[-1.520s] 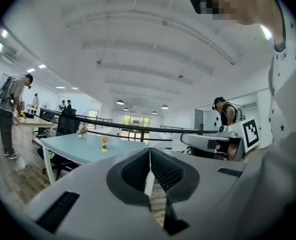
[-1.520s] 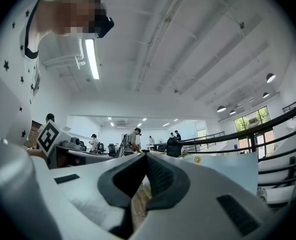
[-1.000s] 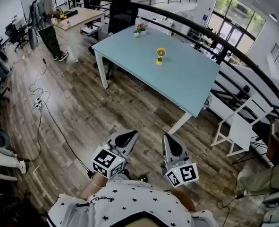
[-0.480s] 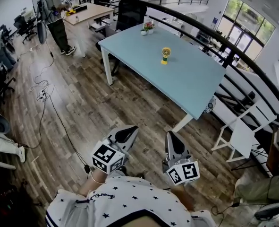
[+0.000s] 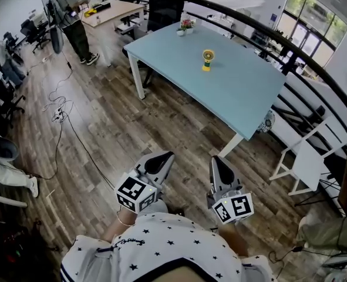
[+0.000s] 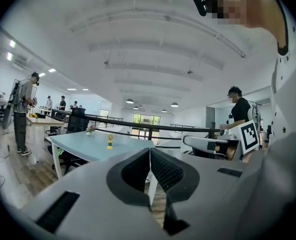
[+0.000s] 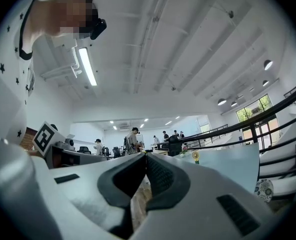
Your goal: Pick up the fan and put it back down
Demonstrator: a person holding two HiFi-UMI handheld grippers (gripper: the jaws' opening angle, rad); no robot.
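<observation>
On pale blue table (image 5: 243, 96), far ahead, yellow fan (image 5: 208, 59) standing upright. Left gripper (image 5: 164, 157) and right gripper (image 5: 216, 161) hovering over wood floor (image 5: 103, 128), jaws clenched together, both empty.

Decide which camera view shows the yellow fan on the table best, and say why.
The head view: the fan stands whole and clear on the blue table, seen from above. The left gripper view shows it small and far off; the right gripper view shows it even smaller.

Distant fan (image 5: 208, 59) too small for detail
</observation>
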